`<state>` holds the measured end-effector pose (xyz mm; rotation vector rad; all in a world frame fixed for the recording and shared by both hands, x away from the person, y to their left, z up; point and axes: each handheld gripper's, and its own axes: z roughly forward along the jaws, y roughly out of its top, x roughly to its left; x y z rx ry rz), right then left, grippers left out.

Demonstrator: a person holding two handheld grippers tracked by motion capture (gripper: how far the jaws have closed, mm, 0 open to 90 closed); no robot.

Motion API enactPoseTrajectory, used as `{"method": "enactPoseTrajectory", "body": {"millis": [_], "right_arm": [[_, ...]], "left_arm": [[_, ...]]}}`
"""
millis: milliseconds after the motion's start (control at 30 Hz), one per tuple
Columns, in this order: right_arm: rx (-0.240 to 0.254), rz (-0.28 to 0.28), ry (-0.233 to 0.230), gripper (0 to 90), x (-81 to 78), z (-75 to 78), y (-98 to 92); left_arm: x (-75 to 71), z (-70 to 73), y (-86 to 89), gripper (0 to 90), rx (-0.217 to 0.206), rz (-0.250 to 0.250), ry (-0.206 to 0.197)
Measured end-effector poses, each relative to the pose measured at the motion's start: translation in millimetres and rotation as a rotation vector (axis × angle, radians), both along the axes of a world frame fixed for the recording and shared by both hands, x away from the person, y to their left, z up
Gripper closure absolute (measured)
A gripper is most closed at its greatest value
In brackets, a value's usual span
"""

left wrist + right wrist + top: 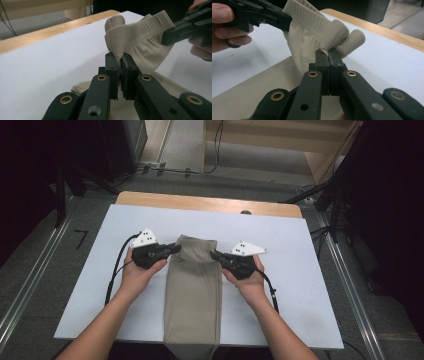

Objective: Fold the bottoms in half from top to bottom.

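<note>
Two grippers, left (173, 249) and right (215, 255), clamp fingers (111, 65) on the cloth (193, 290) corners; uneven pulling could slip the thin hem free or skew the fold

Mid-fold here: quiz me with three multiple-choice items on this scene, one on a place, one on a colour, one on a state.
1. Where does the beige garment lie?
A. down the middle of the white table top
B. at the table's far left corner
C. on the floor

2. What colour is the garment?
A. red
B. beige
C. navy

3. How do the left gripper and right gripper stand?
A. both wide open
B. one shut, one open
C. both shut on the garment's far end

Answers: 1 A, it runs along the table's centre, with its near end over the front edge. 2 B, all views show beige knit. 3 C, each pair of jaws pinches cloth.
</note>
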<state>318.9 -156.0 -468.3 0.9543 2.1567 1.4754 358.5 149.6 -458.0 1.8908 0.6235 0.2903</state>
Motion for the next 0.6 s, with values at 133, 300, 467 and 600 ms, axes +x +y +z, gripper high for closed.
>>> {"method": "enactPoseTrajectory", "body": {"millis": [133, 300, 467, 600], "right_arm": [[-0.018, 0.022, -0.014, 87.1, -32.3, -8.6, 0.3], [-0.042, 0.039, -0.005, 87.1, -69.1, -23.7, 0.7], [-0.051, 0.073, 0.0, 87.1, -105.2, -31.5, -1.4], [-0.076, 0.093, -0.002, 87.0, -129.4, -29.6, 0.9]], "left_arm": [[-36.2, -10.4, 1.2, 86.5, 0.029, -0.028, -0.009], [-78.2, -23.3, 7.6, 86.4, 0.046, -0.063, 0.008], [-113.9, -30.1, 14.8, 86.3, 0.049, -0.109, 0.031], [-137.1, -29.5, 16.5, 86.2, 0.053, -0.134, 0.043]]}}
